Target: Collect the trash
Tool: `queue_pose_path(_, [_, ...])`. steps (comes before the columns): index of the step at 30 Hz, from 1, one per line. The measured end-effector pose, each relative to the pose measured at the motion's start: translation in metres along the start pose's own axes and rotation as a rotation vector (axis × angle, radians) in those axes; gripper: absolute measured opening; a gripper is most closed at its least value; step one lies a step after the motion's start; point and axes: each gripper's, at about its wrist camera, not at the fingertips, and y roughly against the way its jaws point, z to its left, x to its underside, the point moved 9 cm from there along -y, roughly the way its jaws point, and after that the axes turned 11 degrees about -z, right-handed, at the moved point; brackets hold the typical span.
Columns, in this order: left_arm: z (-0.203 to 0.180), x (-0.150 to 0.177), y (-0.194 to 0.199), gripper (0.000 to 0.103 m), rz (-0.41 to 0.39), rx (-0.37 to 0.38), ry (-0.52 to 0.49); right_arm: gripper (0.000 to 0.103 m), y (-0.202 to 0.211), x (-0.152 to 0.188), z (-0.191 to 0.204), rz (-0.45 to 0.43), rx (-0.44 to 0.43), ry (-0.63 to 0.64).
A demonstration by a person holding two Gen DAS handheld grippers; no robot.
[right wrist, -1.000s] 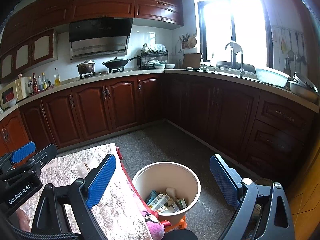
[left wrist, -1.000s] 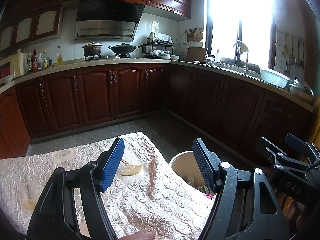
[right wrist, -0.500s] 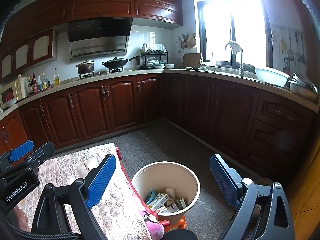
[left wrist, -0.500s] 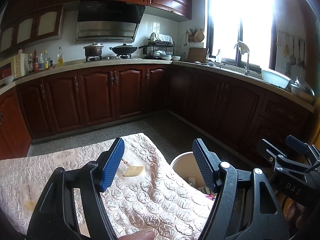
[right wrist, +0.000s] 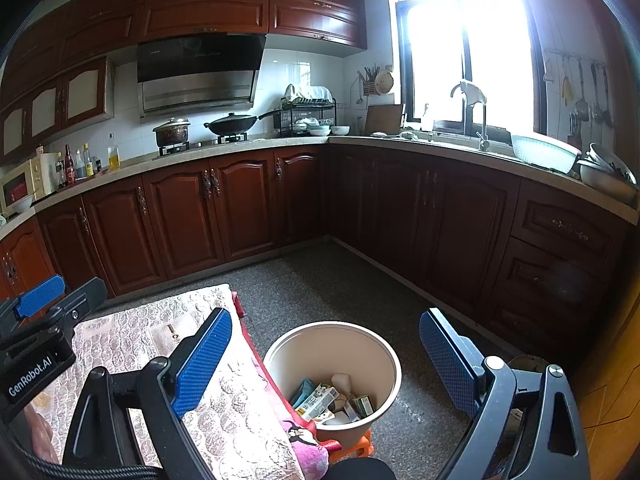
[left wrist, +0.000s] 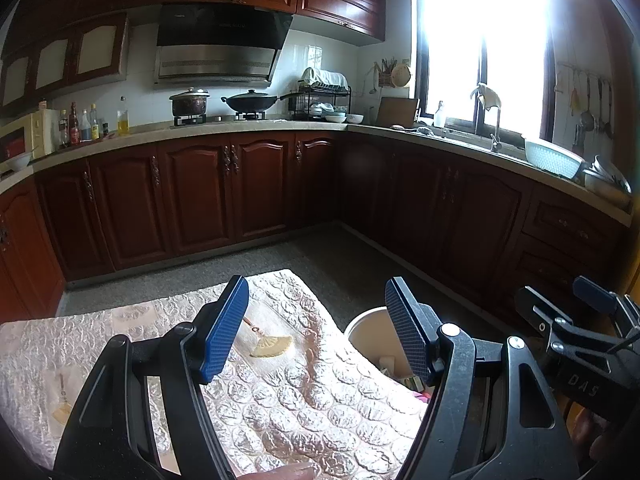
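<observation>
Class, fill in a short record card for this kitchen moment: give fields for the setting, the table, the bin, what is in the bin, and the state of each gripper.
setting: kitchen with dark wood cabinets and a bright window
table: covered by a patterned cloth; a small fan-shaped yellow piece lies on it
bin: cream, round, open-topped, on the floor just right of the table
bin contents: small boxes and wrappers
left gripper: open, empty, above the cloth
right gripper: open, empty, above the bin
</observation>
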Motion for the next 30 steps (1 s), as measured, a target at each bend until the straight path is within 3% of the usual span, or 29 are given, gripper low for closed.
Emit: queue_pose_path(30, [0.002,0.001,0.003,0.07,-0.023,0.006,-0.019,0.094,-0.014,0.004,-0.001,0.019,-0.012,0.013])
